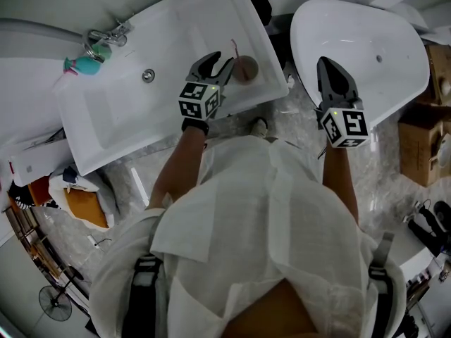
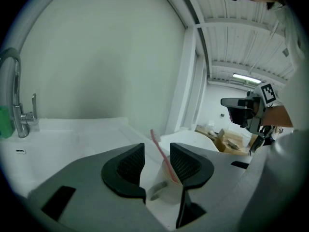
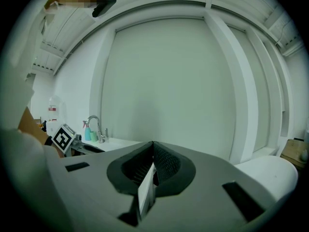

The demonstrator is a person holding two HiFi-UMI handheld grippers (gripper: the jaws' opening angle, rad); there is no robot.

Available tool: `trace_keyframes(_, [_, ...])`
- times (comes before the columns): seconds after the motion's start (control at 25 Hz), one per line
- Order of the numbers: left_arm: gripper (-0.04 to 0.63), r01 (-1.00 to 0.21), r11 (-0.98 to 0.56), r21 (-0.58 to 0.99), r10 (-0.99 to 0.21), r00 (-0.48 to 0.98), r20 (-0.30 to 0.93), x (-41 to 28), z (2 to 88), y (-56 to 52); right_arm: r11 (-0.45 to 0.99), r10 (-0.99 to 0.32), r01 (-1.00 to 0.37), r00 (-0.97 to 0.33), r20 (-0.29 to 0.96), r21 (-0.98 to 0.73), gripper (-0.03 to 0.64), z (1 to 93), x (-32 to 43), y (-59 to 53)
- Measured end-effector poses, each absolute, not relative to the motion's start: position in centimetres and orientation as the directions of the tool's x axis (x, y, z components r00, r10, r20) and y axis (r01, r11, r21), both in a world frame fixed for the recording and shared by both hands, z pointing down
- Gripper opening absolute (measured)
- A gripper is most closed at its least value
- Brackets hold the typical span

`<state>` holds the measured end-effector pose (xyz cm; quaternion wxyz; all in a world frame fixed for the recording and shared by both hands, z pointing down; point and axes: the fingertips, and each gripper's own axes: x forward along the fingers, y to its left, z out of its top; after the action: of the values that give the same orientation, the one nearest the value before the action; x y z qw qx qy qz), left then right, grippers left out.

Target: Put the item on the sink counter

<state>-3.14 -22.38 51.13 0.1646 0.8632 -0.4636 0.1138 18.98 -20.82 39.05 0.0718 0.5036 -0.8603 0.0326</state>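
Observation:
A pale cup (image 1: pixel 245 67) with a pink toothbrush (image 1: pixel 235 48) in it stands on the white sink counter (image 1: pixel 106 125), at its near right corner. My left gripper (image 1: pixel 220 62) is open around it. In the left gripper view the cup (image 2: pixel 166 190) stands low between the two jaws, with a gap on its left side, and the toothbrush (image 2: pixel 159 149) leans up between the pads. My right gripper (image 1: pixel 325 63) is shut and hovers over the white tub to the right. In its own view the right gripper (image 3: pixel 153 144) has its tips together.
A chrome faucet (image 1: pixel 106 37) and a teal bottle (image 1: pixel 84 65) stand at the far end of the basin. The white tub (image 1: pixel 380 27) lies right of the sink. Cardboard boxes (image 1: pixel 423 139) sit on the floor at the far right.

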Motion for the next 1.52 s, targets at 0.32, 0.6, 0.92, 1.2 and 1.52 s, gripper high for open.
trace_keyframes(0.32, [0.164, -0.878, -0.441, 0.186, -0.842, 0.477, 0.253, -6.8, 47.1, -21.3, 0.506, -0.855, -0.863, -0.499, 0.14, 0.014, 0.009, 38.6, 18.5, -20.9])
trace_keyframes(0.6, [0.094, -0.913, -0.371, 0.171, -0.908, 0.395, 0.136, -9.2, 42.5, -19.9, 0.529, -0.843, -0.849, -0.523, 0.125, 0.016, 0.009, 38.2, 18.4, -21.1])
trace_keyframes(0.92, [0.04, -0.949, -0.296, 0.105, -0.949, 0.304, 0.077, -11.0, 39.3, -18.5, 0.577, -0.814, -0.817, -0.572, 0.101, 0.021, 0.009, 37.3, 17.4, -22.0])
trace_keyframes(1.2, [0.029, -0.972, -0.219, 0.081, -0.974, 0.223, 0.041, -13.2, 37.5, -16.8, 0.607, -0.792, -0.794, -0.603, 0.088, 0.021, 0.009, 37.0, 16.3, -22.5])
trace_keyframes(1.52, [0.028, -0.978, -0.194, 0.076, -0.979, 0.198, 0.042, -14.7, 36.9, -15.4, 0.65, -0.758, -0.759, -0.645, 0.095, 0.031, 0.009, 37.0, 13.8, -22.9])
